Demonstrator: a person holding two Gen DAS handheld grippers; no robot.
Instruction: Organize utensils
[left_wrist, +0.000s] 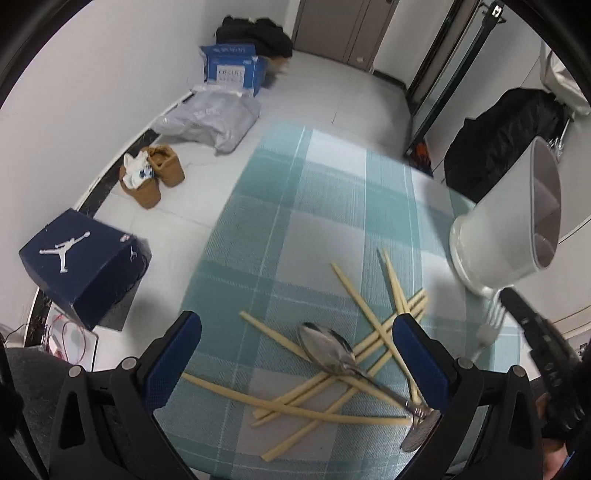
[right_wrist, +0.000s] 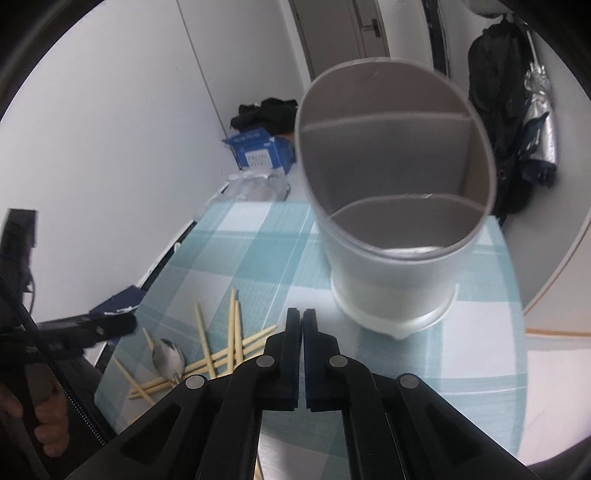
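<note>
Several pale wooden chopsticks (left_wrist: 332, 398) lie crossed in a pile on the checked tablecloth (left_wrist: 295, 221), with a metal spoon (left_wrist: 332, 350) on top. My left gripper (left_wrist: 295, 354) is open, its blue pads either side of the pile, just above it. A white divided utensil holder (right_wrist: 395, 206) stands on the cloth; it also shows in the left wrist view (left_wrist: 509, 229). My right gripper (right_wrist: 303, 317) is shut on a metal fork (left_wrist: 487, 328), tines up, just in front of the holder. The chopsticks (right_wrist: 221, 354) and spoon (right_wrist: 168, 356) lie to its left.
The small table has curved edges close on all sides. On the floor left of it are a dark shoebox (left_wrist: 81, 258), brown shoes (left_wrist: 155, 177), a grey bag (left_wrist: 210, 118) and a blue box (left_wrist: 232, 68). A black bag (left_wrist: 506, 144) hangs at the right.
</note>
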